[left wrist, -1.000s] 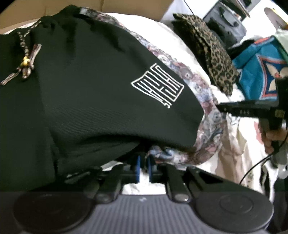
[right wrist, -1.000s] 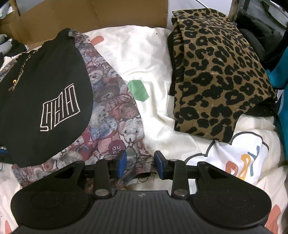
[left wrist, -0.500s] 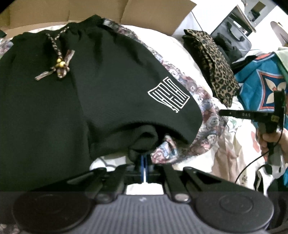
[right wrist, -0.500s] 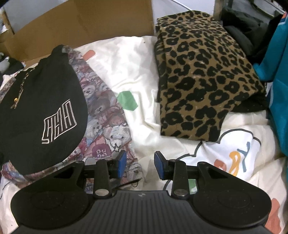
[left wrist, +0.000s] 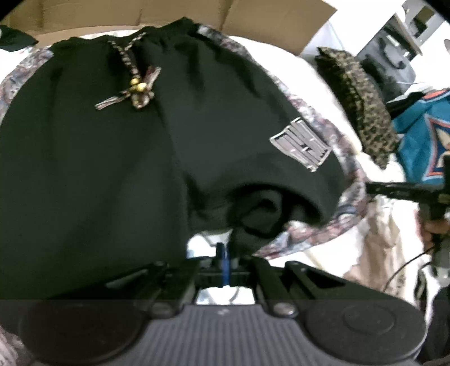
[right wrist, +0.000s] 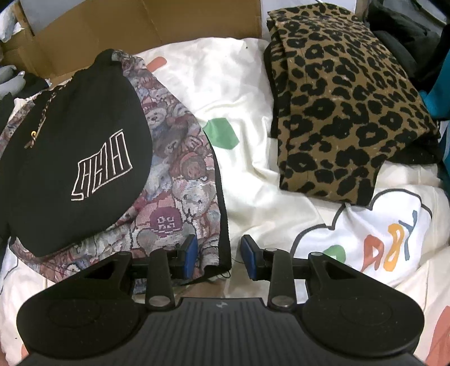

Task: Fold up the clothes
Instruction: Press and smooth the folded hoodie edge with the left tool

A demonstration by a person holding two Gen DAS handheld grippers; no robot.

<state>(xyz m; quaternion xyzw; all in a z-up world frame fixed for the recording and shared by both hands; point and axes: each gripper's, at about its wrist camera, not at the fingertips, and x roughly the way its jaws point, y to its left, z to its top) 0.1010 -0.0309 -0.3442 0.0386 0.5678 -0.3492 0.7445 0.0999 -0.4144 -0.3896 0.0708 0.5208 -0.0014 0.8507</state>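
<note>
Only folded clothes show: black shorts [left wrist: 118,169] atop teddy-print garment [right wrist: 182,180].

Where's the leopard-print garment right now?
Right wrist view, upper right: the leopard-print garment lies folded on the cream sheet, right of the black shorts and the teddy-bear fabric.

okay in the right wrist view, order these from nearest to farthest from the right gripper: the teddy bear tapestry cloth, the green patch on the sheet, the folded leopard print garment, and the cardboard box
From the right gripper:
1. Teddy bear patterned tapestry cloth, its dark hem right at the fingertips, left.
2. Green patch on the white sheet, straight ahead.
3. Folded leopard print garment, ahead on the right.
4. Brown cardboard box, at the back.
</note>
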